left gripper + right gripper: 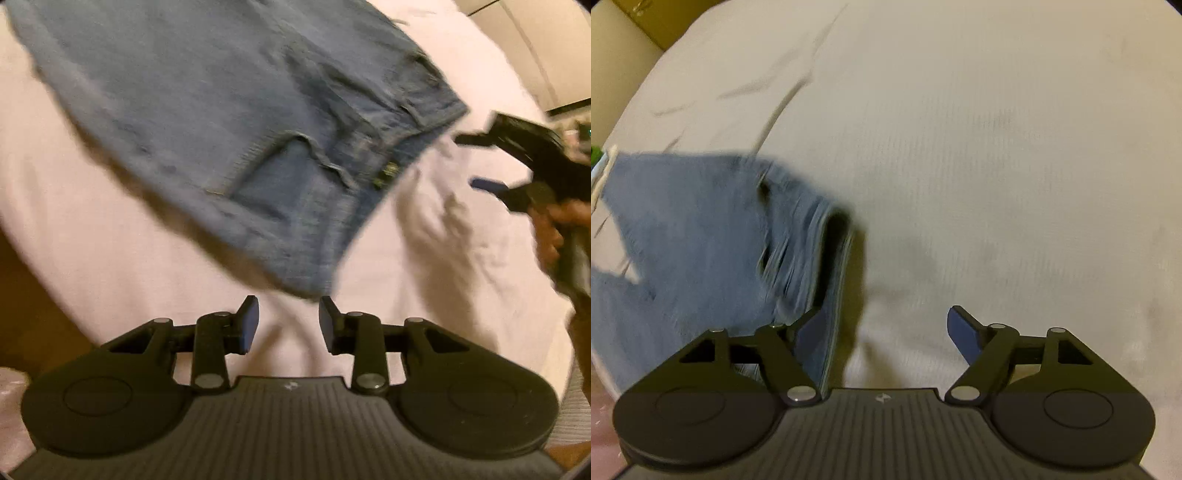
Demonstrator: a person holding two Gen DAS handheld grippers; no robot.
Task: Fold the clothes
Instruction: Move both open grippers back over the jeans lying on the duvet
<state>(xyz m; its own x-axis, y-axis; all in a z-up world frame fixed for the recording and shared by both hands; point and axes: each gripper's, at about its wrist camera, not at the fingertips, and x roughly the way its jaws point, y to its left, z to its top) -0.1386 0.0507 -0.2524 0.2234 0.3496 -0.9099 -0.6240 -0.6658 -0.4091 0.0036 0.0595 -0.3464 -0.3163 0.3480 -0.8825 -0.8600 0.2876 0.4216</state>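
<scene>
Blue denim jeans (221,110) lie spread on a pale bedsheet (92,258), waistband and back pocket toward the lower right. My left gripper (289,321) hovers just off the nearest corner of the jeans, jaws open with only sheet between them. In the left wrist view, my right gripper (487,162) stands open beside the waistband, held by a person's hand (554,229). In the right wrist view, the right gripper (886,332) is wide open. A waistband edge of the jeans (701,240) lies against the inner side of its left finger (809,332) and the pads are not pressing it.
The sheet (997,166) stretches wide to the right of the jeans, with a few creases at the far left. The bed's edge drops to a brown floor (14,266) on the left. Pale cupboard panels (535,44) stand beyond the far corner.
</scene>
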